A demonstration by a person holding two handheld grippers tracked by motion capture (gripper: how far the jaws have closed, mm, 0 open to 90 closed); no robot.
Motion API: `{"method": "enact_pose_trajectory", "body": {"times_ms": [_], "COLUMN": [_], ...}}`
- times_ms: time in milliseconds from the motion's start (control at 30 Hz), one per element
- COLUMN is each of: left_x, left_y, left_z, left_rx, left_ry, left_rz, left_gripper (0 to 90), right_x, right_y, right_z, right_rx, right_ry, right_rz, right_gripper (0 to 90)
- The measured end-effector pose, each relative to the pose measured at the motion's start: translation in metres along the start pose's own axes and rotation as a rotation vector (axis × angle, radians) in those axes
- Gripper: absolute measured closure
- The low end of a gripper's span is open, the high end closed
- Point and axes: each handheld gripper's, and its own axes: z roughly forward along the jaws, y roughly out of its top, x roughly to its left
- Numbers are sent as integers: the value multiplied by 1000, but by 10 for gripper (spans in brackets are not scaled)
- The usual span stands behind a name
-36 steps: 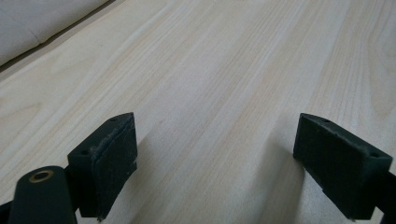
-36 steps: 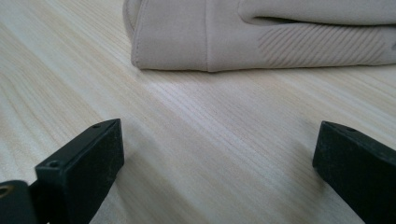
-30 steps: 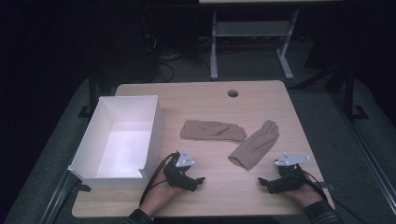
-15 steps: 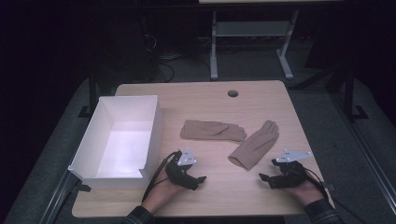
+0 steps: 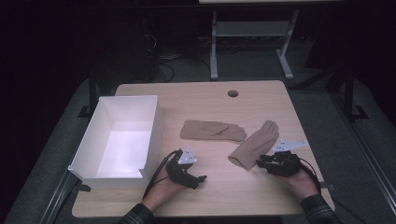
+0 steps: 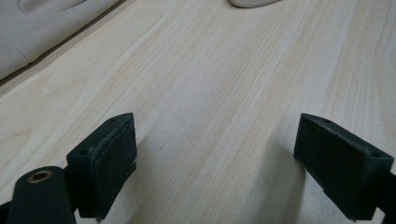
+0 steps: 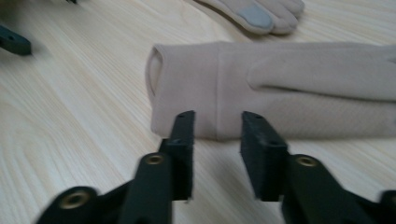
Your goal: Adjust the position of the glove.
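While my right gripper [image 5: 262,161] sits at the cuff end of the nearer tan knit glove [image 5: 254,145], its jaws have just been closing; the right gripper view shows them narrowed to a small gap, with the glove's [image 7: 280,88] cuff edge lying just past the tips and nothing pinched between the pads. That glove lies flat on the pale wooden table [image 5: 210,98], fingers angled away from me.

My left gripper [image 5: 198,179] rests low on the table to the left of that glove, its jaws spread wide over bare wood grain [image 6: 224,107] with nothing between them.

Beyond the nearer glove and just to its left lies the second tan glove [image 5: 212,129], flat, its fingertips close to the first glove's fingers. Well left of both gloves stands the open white rectangular box [image 5: 154,122], near the table's left edge.

Bare tabletop lies between the two grippers and between the gloves and the far edge, where a small round grommet hole [image 5: 232,93] sits.

From the right gripper view I get a grey fingertip patch [image 7: 254,16] on the second glove and the cuff opening of the nearer one, which the high view leaves too small to read. From the left gripper view, a rounded tan edge [image 6: 254,3] peeks in at the top.
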Motion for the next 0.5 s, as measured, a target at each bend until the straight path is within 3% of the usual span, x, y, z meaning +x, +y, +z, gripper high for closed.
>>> {"method": "enact_pose_trajectory", "body": {"times_ms": [200,367,500], "left_x": [0,0,-1], "left_y": [-1,0,-1], "left_z": [0,-1,-1], "left_rx": [-4,-3,-2], "left_ry": [0,5,5], "left_rz": [-8,7,-6], "left_gripper": [125,125,125], "right_x": [0,1,4], "right_y": [15,25,36], "right_z": [7,14,23], "right_rx": [-17,-24,-18], "right_ry": [37,53,72], "right_rz": [-2,-28,-53], "right_gripper": [871,900,900]}}
